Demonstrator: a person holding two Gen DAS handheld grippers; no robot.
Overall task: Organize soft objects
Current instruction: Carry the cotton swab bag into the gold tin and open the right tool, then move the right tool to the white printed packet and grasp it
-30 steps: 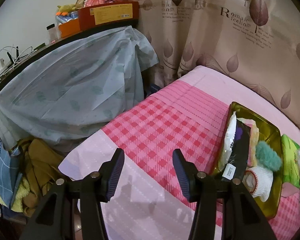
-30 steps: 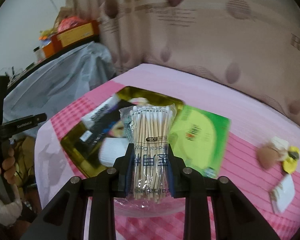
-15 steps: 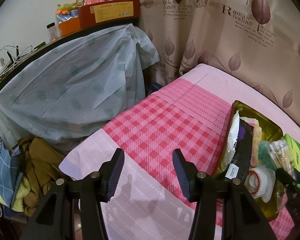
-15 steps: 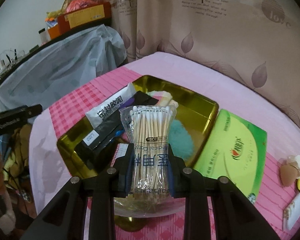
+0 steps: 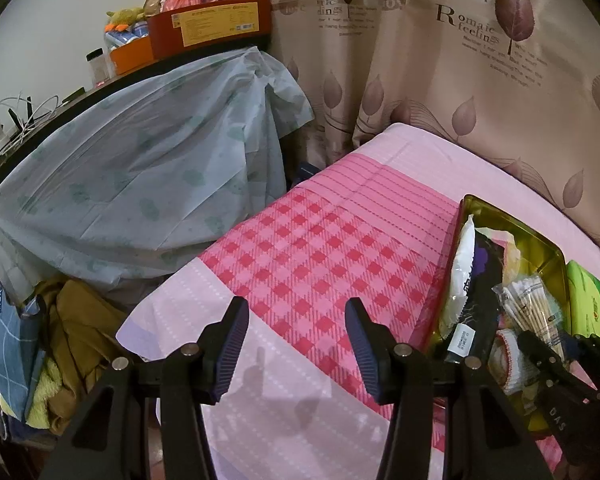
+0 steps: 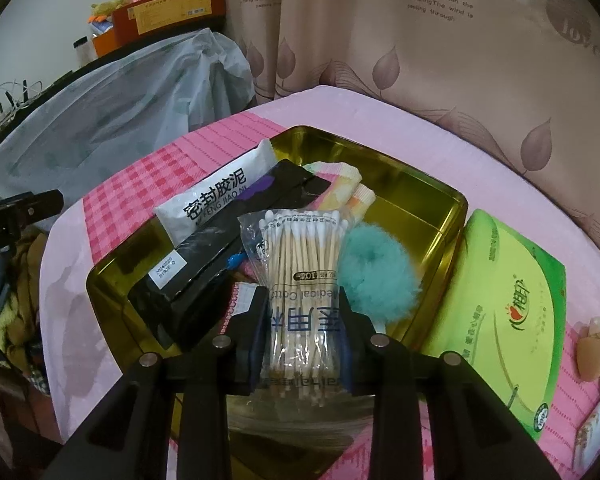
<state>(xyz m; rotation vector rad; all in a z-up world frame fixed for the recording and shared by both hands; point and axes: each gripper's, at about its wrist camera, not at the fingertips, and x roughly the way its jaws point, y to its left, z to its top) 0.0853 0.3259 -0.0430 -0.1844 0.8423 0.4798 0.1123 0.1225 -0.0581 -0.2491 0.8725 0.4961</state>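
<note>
My right gripper [image 6: 302, 300] has a clear pack of cotton swabs [image 6: 300, 248] between its pads, still pinched at the waist while the jaws are opening. The pack hangs low over a gold tin tray [image 6: 420, 196], which holds a teal fluffy puff [image 6: 376, 268], a black packet [image 6: 220, 240], a white sachet [image 6: 216, 196] and a folded pastel cloth [image 6: 340, 184]. In the left wrist view the swab pack [image 5: 532, 304] shows over the tray [image 5: 540, 240]. My left gripper [image 5: 296, 320] stands open over the pink checked cloth [image 5: 320, 248], left of the tray, with nothing in it.
A green tissue pack [image 6: 508, 300] lies right of the tray, with a makeup sponge [image 6: 590, 360] and small bits beyond it. A sheet-covered piece of furniture [image 5: 140, 180] and a clothes pile [image 5: 72, 340] stand off the table's left edge. A curtain [image 5: 460, 80] hangs behind.
My right gripper has come forward and down with the swab pack, from in front of the tray to low over it. The left gripper has kept still.
</note>
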